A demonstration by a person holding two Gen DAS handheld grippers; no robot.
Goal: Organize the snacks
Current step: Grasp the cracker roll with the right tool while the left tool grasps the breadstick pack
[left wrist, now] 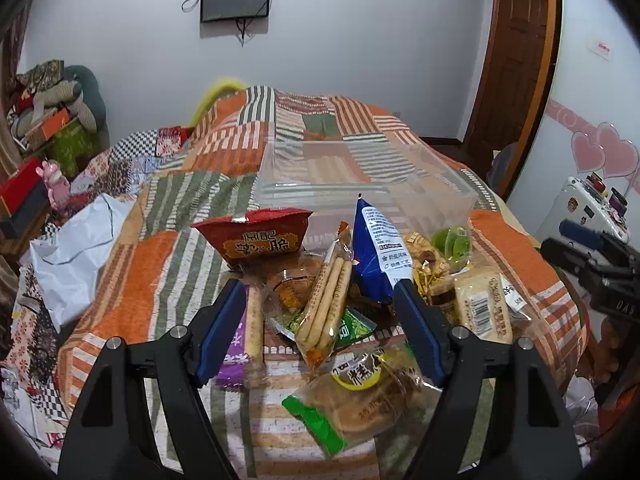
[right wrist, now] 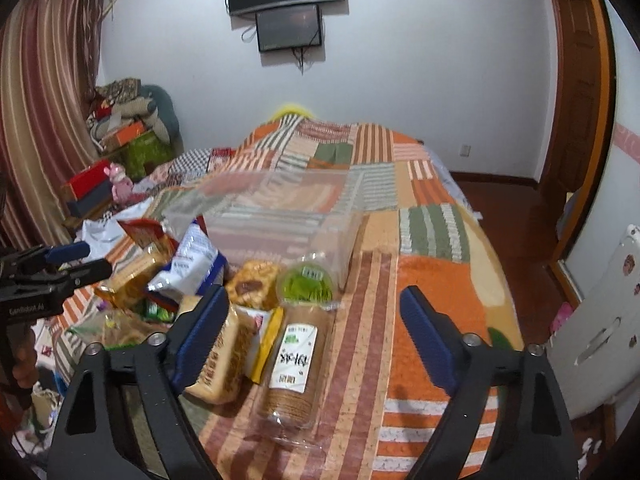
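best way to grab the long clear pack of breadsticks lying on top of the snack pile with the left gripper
Grip the long clear pack of breadsticks across its narrow middle, coming from above. It lies tilted on the pile, running away from the left gripper, whose open jaws already flank it. The crinkly sealed ends would likely slip.

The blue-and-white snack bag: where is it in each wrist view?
Left wrist: blue-and-white snack bag stands centre, just above the left gripper.
Right wrist: same bag at left of centre, tilted.
Shared landmark: the clear plastic bin behind the pile.
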